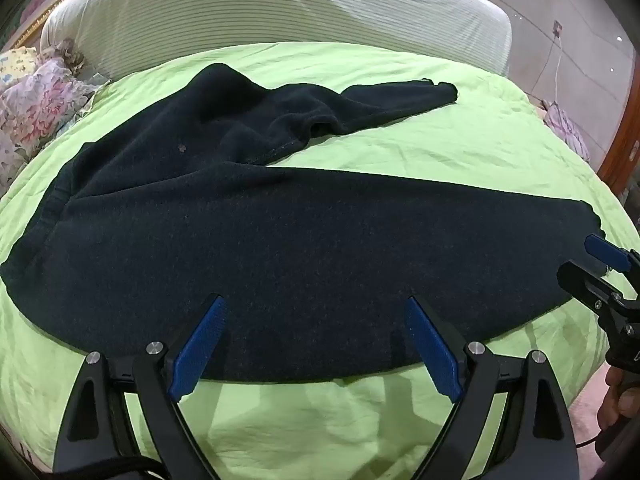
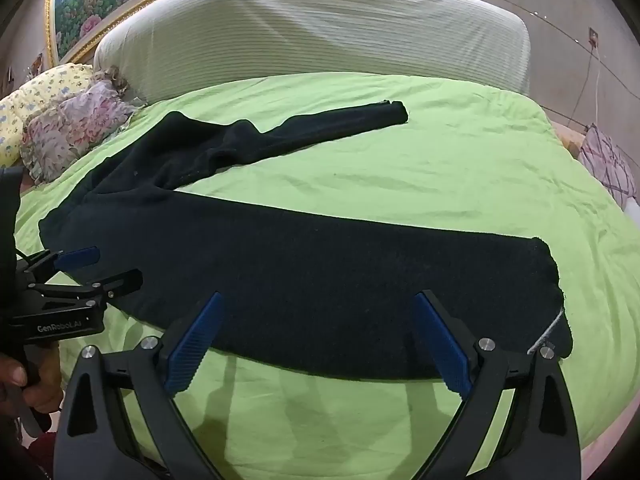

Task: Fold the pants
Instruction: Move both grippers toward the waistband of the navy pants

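Dark pants [image 1: 280, 240] flat on green bed [image 1: 440, 148], legs splayed | our left gripper [image 1: 312, 344] fingers spread wide, empty | our right gripper [image 2: 316, 340] likewise

Each black hand-held gripper [image 1: 314, 308] carries ribbed blue finger pads [image 2: 192, 344], silver screws [image 2: 487, 343] and white GenRobot.AI lettering [image 2: 59, 326].

Lime-green bedsheet [image 1: 400, 152], wrinkled, spread over the whole bed. Behind it, a tall headboard [image 2: 320, 32] draped in a ribbed cream cover. Floral pillows [image 2: 72, 128] piled at the far left corner, a yellow flowered one [image 2: 36, 96] behind them. Gold-framed landscape painting [image 2: 80, 0] on the wall above. Wall socket [image 2: 593, 36] with a hanging cable at far right. Checked cushion [image 2: 608, 164] at the bed's right edge.
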`<state>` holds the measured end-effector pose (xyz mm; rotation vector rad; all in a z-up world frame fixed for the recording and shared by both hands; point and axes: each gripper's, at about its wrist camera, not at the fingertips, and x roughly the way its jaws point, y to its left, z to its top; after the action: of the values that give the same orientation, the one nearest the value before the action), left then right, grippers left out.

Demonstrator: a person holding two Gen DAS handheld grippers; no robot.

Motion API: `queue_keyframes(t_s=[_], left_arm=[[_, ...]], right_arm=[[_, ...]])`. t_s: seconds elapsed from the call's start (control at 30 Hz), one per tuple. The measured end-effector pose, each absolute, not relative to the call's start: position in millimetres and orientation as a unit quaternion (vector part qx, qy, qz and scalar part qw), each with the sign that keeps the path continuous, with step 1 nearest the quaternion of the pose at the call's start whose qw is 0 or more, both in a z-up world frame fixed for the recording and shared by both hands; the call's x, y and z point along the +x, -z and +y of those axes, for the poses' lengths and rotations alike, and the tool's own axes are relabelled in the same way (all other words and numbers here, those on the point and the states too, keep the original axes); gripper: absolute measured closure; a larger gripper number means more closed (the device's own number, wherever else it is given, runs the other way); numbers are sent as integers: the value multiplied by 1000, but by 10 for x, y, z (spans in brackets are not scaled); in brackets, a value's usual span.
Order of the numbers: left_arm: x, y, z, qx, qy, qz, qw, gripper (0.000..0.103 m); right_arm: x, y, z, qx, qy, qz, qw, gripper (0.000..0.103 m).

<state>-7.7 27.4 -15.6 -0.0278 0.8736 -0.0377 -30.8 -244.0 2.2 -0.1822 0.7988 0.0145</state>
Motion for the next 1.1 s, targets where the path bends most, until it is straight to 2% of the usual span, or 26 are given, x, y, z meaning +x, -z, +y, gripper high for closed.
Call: queue_keyframes(t_s=[1.1], left_arm=[[-54, 176, 295, -26, 43, 435, 899, 12]], right_arm=[[-262, -51, -2467, -69, -12, 377, 923, 8]])
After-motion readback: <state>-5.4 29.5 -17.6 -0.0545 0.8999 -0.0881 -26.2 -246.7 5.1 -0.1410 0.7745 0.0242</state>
